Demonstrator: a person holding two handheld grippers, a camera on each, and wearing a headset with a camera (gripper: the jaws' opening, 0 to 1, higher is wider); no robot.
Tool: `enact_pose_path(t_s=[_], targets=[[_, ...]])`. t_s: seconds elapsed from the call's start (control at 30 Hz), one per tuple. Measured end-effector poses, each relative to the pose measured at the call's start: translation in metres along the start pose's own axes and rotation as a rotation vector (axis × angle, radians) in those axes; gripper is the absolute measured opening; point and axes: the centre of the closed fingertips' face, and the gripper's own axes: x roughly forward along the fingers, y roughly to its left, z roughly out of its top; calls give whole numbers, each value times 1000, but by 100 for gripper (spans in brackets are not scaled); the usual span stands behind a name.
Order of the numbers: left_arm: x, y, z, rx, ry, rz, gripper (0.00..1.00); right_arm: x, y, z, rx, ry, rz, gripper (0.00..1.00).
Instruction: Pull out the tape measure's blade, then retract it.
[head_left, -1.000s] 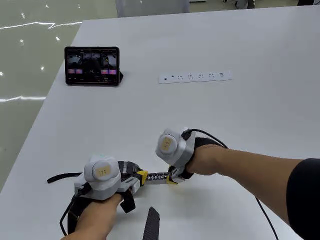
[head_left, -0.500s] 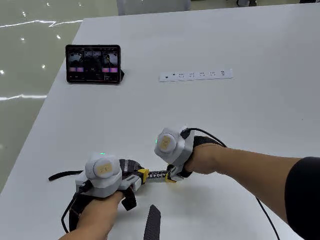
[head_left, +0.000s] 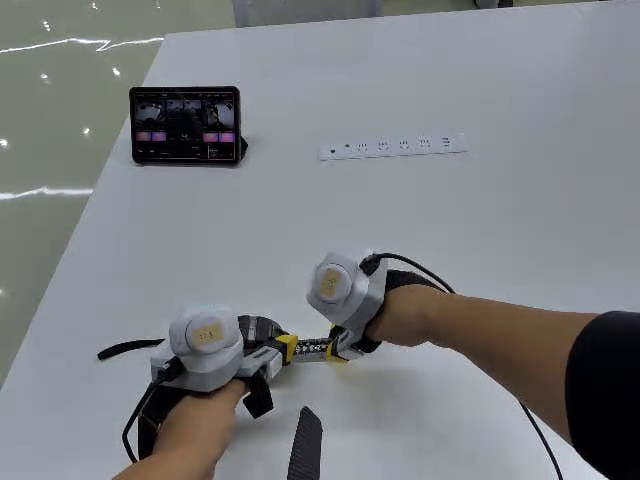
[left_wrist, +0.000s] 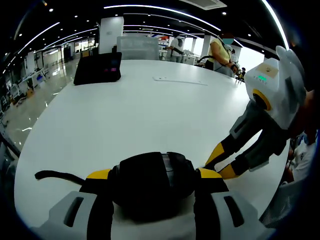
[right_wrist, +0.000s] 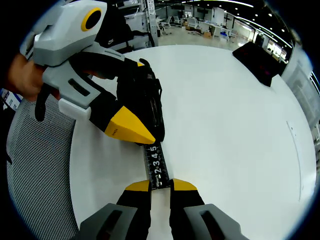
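A black tape measure (head_left: 262, 333) rests on the white table (head_left: 420, 230), and my left gripper (head_left: 275, 350) is shut on its body. In the left gripper view the case (left_wrist: 152, 182) sits between that gripper's yellow fingertips (left_wrist: 100, 174). A short length of blade (head_left: 311, 349) runs from the case to my right gripper (head_left: 334, 352), which is shut on the blade's end. The right gripper view shows the blade (right_wrist: 156, 162), with numbers 2 to 5, going from my right gripper (right_wrist: 160, 186) to the case (right_wrist: 150, 105).
A tablet (head_left: 185, 125) stands at the back left near the table's left edge. A white power strip (head_left: 392, 147) lies farther back. A black strap (head_left: 305, 445) lies near the front edge, and another strap (head_left: 125, 350) trails left of my left gripper.
My right gripper has come a little closer to the tape measure, so the stretch of blade showing is shorter. The left gripper has kept its hold on the case.
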Motion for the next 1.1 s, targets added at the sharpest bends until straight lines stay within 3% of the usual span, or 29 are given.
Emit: enact_pose_path(t_s=[0.27,0.53,1.1], targets=[[0,0,0,-1,-2,-4,61,2,0,4,10,-55,7,10],[0,0,0,-5,0,-8,61,4,2,9,-31,-74,11,10],[0,1,0,-16,2,-12,61,10,5,20,-16,-112,9,10]])
